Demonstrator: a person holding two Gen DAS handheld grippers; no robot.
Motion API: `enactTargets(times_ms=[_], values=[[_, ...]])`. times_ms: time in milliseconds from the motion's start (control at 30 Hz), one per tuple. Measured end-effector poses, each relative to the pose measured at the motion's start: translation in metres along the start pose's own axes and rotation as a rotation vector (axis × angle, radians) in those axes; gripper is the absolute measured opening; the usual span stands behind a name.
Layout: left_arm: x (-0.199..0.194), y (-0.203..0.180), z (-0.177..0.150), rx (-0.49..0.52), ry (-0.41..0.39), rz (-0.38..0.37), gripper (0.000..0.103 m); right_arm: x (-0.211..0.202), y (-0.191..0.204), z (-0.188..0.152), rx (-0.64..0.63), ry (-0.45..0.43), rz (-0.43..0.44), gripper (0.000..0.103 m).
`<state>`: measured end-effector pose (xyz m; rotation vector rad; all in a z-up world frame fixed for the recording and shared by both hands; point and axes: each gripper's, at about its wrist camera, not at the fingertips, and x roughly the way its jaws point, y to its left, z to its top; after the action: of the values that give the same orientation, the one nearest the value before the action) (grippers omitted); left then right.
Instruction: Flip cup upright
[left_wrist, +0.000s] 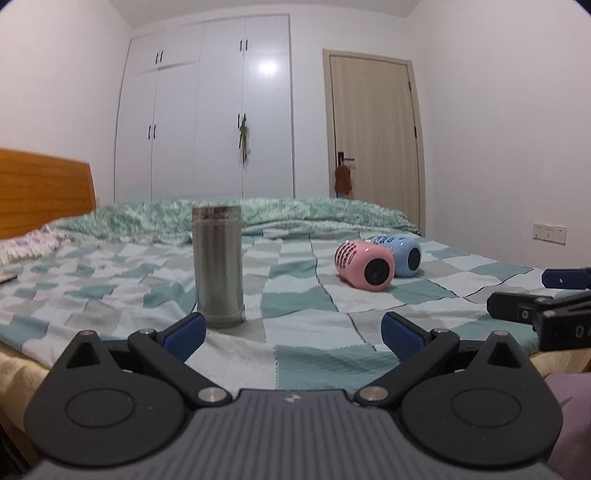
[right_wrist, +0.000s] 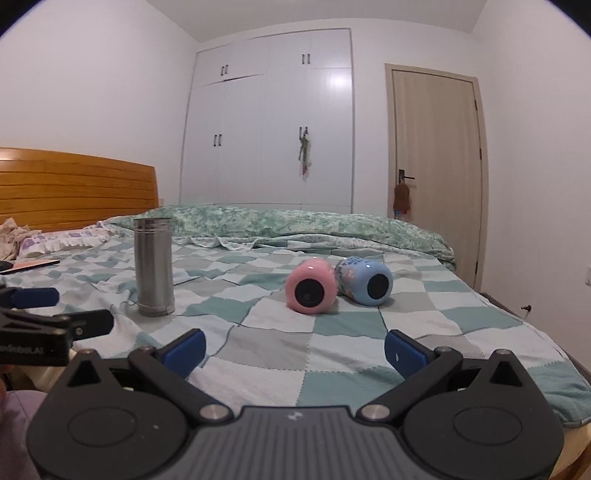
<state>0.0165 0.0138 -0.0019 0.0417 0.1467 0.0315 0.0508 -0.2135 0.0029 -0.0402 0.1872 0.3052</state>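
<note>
A steel cup (left_wrist: 218, 266) stands upright on the checked bedspread (left_wrist: 306, 306); it also shows in the right wrist view (right_wrist: 154, 266). A pink cup (left_wrist: 364, 264) and a blue cup (left_wrist: 400, 254) lie on their sides next to each other, mouths toward me; both also show in the right wrist view, pink (right_wrist: 311, 291) and blue (right_wrist: 365, 281). My left gripper (left_wrist: 293, 334) is open and empty, just short of the steel cup. My right gripper (right_wrist: 295, 350) is open and empty, well short of the lying cups.
A rumpled green quilt (right_wrist: 280, 221) lies along the far side of the bed. A wooden headboard (right_wrist: 74, 184) is at the left, with a phone (right_wrist: 33, 265) near it. A white wardrobe (right_wrist: 273, 122) and a door (right_wrist: 436, 166) stand behind.
</note>
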Motion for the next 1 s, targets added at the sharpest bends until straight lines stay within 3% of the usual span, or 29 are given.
enactTargets(times_ms=[1000], values=[[-0.0053, -0.0027, -0.0029, 0.024, -0.028, 0.006, 0.103, -0.0078, 0.0031, -0.0048, -0.019, -0.046, -0.036, 0.103]])
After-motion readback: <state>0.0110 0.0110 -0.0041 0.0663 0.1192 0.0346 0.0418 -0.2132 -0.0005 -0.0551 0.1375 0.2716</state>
